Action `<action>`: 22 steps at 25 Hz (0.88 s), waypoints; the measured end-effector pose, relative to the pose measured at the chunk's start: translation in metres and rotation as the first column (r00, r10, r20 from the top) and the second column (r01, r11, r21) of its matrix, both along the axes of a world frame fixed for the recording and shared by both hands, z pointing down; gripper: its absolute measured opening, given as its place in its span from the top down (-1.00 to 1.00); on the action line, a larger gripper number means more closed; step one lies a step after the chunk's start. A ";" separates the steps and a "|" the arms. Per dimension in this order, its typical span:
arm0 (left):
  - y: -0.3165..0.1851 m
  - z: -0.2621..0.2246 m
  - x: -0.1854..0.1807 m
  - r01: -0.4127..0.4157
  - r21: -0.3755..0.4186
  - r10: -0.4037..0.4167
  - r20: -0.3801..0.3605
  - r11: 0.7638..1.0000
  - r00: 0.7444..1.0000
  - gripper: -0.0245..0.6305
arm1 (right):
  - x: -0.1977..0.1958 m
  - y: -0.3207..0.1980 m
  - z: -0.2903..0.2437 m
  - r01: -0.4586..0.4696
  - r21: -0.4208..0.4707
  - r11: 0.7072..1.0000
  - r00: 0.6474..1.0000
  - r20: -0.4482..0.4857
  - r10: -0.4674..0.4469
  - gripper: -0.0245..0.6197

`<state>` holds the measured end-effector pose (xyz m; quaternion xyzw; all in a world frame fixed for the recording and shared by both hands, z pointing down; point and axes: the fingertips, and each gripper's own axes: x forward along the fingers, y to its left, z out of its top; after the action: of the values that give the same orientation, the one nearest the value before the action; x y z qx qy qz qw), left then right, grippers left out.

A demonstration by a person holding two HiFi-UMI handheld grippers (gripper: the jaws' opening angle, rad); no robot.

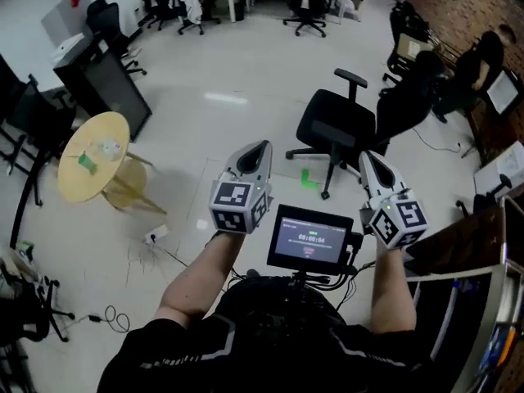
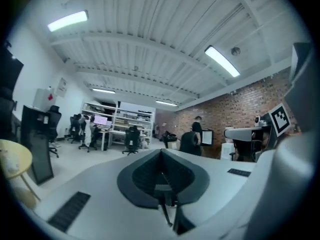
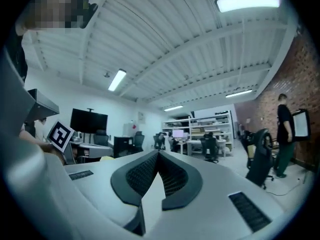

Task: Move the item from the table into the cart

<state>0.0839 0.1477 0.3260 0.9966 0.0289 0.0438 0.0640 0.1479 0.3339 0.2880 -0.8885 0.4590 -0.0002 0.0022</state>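
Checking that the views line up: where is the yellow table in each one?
Head view: the yellow table stands at mid-left, small green things on top.
Left gripper view: it shows at the far left edge, low, cut off by the frame.
Right gripper view: not clearly in it; a yellowish sliver left of centre is too small to tell.
Shared landmark: the brick wall, on the right in all three.
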 end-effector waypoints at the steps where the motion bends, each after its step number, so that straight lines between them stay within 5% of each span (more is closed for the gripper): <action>1: -0.020 0.005 -0.004 0.042 0.000 -0.042 -0.002 0.999 0.999 0.88 | 0.003 -0.022 0.002 0.037 0.014 0.999 0.999 -0.001 -0.037 1.00; 4: -0.092 0.021 -0.038 0.150 0.012 -0.150 0.013 0.989 0.989 0.88 | -0.006 -0.109 0.017 0.157 0.020 0.987 0.988 0.003 -0.157 1.00; 9: -0.365 0.029 -0.109 0.386 0.011 -0.386 0.051 0.923 0.921 0.88 | -0.035 -0.410 0.019 0.389 -0.002 0.921 0.921 0.021 -0.389 1.00; 12: -0.456 0.038 -0.126 0.509 -0.001 -0.508 0.081 0.861 0.858 0.88 | -0.030 -0.519 0.028 0.504 -0.014 0.863 0.863 0.036 -0.504 1.00; 17: -0.488 0.061 -0.165 0.674 0.029 -0.675 0.044 0.738 0.736 0.88 | -0.041 -0.580 0.061 0.653 0.000 0.757 0.757 0.016 -0.653 0.99; 19: -0.543 0.057 -0.180 0.723 0.034 -0.724 0.039 0.690 0.689 0.87 | -0.049 -0.651 0.061 0.714 -0.020 0.700 0.701 0.024 -0.713 0.78; 22: -0.643 0.049 -0.211 0.800 0.042 -0.801 0.057 0.598 0.596 0.87 | -0.067 -0.779 0.057 0.785 -0.039 0.618 0.619 0.059 -0.783 0.78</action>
<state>-0.1272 -0.4951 0.3750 0.9020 -0.4232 0.0451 0.0718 0.0805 -0.4448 0.3454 -0.5988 0.8002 -0.0312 -0.0166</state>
